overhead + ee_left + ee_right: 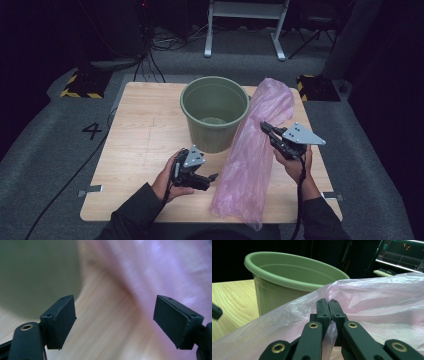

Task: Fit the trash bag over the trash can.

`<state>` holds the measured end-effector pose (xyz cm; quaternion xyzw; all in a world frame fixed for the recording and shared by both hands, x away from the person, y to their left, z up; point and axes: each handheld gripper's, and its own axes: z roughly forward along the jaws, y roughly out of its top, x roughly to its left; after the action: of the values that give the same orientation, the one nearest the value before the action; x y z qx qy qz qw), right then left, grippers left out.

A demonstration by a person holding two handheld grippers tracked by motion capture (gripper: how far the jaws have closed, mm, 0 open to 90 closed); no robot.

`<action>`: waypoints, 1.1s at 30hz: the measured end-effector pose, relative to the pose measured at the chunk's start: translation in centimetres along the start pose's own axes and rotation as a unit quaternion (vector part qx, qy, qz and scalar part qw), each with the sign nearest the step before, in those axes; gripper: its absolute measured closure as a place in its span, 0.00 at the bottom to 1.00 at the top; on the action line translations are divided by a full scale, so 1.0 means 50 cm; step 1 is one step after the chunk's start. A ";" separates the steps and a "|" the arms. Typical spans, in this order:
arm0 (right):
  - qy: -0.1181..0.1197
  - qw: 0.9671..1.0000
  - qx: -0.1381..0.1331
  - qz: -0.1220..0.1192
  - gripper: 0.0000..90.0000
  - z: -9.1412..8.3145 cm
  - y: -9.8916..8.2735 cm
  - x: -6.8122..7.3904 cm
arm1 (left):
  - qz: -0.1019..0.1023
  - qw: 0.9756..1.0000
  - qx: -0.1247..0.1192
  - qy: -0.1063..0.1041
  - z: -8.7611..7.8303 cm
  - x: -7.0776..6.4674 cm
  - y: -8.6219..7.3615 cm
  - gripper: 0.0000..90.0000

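Right gripper (265, 127) pinching the pink plastic bag (255, 155); left gripper (214, 176) spread wide beside it.

From the high view I see a green bucket (215, 112) standing upright near the middle of the wooden table (145, 130), with the bag lying stretched from beside the bucket's rim down toward the near edge, its upper end touching the bucket's right side. My right gripper's jaws are pressed together on a fold of the film, which I can see caught between them in the right gripper view. My left gripper sits low over the table just left of the bag, jaws apart with bare wood between them. In the left gripper view the bucket (37, 272) and bag (160, 270) are blurred. The bag hides the table under it, and I cannot tell whether it holds anything. Beyond the table I make out dark floor, cables (150, 55) and a white frame (245, 25).
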<state>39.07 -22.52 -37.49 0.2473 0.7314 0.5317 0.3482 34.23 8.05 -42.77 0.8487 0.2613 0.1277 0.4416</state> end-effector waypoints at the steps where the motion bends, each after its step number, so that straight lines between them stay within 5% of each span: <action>1: 0.001 1.000 -0.003 -0.002 0.99 -0.003 0.003 0.002 | 0.004 1.000 -0.001 -0.006 0.007 -0.011 0.007 0.20; 5: 0.009 1.000 -0.017 -0.006 0.99 -0.017 0.016 0.011 | 0.032 0.999 0.017 -0.011 0.053 -0.044 0.022 0.19; 10: 0.026 0.999 -0.031 -0.021 0.99 -0.033 0.035 0.029 | 0.039 0.999 0.032 -0.021 0.099 -0.048 0.024 0.20; 15: 0.063 0.996 -0.047 -0.036 0.99 -0.039 0.051 0.047 | 0.056 0.998 0.016 -0.027 0.107 -0.043 0.023 0.39; 18: 0.085 0.992 -0.059 -0.069 0.99 -0.044 0.070 0.074 | 0.066 0.998 -0.001 -0.024 0.096 -0.041 0.024 0.57; 24: 0.111 0.987 -0.069 -0.091 0.99 -0.041 0.090 0.099 | 0.073 0.997 -0.023 -0.019 0.061 -0.026 0.018 0.85; 33: 0.150 0.978 -0.090 -0.117 0.99 -0.038 0.123 0.138 | 0.084 0.995 -0.059 0.009 -0.001 -0.020 0.004 0.99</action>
<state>33.17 -16.68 -32.97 0.0453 0.7485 0.5816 0.3153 33.45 7.44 -42.56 0.8390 0.1846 0.1870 0.4764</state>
